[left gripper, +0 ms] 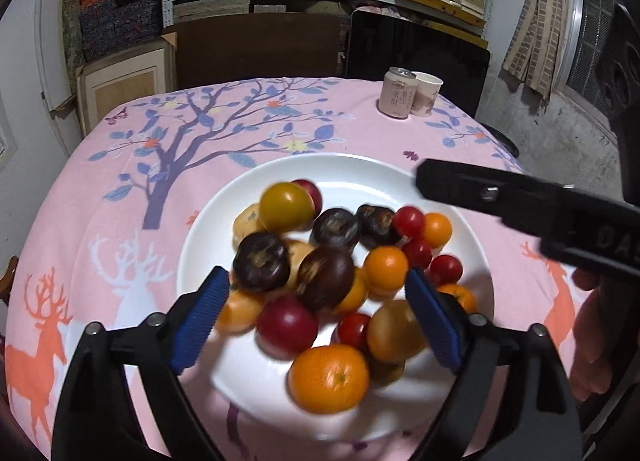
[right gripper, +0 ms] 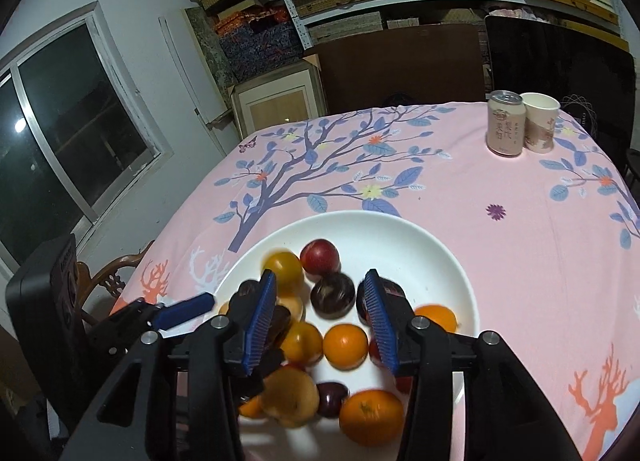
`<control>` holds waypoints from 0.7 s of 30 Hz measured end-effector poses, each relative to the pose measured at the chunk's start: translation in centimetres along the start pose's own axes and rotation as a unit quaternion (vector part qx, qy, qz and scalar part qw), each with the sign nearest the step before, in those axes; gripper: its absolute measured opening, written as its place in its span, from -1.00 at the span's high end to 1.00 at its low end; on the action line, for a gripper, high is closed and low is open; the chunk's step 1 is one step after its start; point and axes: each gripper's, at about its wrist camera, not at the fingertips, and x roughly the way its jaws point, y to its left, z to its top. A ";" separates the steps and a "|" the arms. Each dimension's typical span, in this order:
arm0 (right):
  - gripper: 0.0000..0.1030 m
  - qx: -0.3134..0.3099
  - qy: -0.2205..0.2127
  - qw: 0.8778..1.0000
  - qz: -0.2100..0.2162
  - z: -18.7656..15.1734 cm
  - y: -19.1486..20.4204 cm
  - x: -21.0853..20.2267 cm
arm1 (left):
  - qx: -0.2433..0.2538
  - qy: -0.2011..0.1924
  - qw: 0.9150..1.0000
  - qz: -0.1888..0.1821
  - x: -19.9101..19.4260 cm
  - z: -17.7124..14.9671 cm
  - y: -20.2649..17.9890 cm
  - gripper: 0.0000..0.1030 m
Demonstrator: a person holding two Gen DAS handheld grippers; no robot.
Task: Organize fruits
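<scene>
One plate (left gripper: 400,173) of mixed fruit, one can (left gripper: 398,93), one cup (left gripper: 426,95) at 1 o'clock; left claw (left gripper: 316,317) spread wide, right claw (right gripper: 320,321) part-open, both tilted down, nothing gripped.

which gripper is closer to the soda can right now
Right, slightly. The right gripper hangs over the plate's can-side half; the left gripper hangs over its near side, farther from the can.

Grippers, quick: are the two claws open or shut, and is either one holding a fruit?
Left gripper: open wide above the white plate of fruit, holding nothing.
Right gripper: partly open over the same plate, holding nothing.
</scene>
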 end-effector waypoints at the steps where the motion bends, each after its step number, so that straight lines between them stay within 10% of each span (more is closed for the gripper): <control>1: -0.19 0.002 -0.002 1.000 -0.006 -0.6 0.0 -0.7 | -0.002 0.004 1.000 0.000 -0.6 -0.7 0.1 -0.86; 7: -0.93 -0.004 -0.008 1.000 -0.022 -6.7 0.6 -5.7 | 0.000 0.011 0.999 0.031 -4.9 -5.7 0.0 -0.90; 21: -0.93 -0.018 -0.091 0.991 -0.094 -15.1 2.4 -18.5 | -0.019 -0.075 0.995 0.066 -19.6 -12.9 -2.7 -0.90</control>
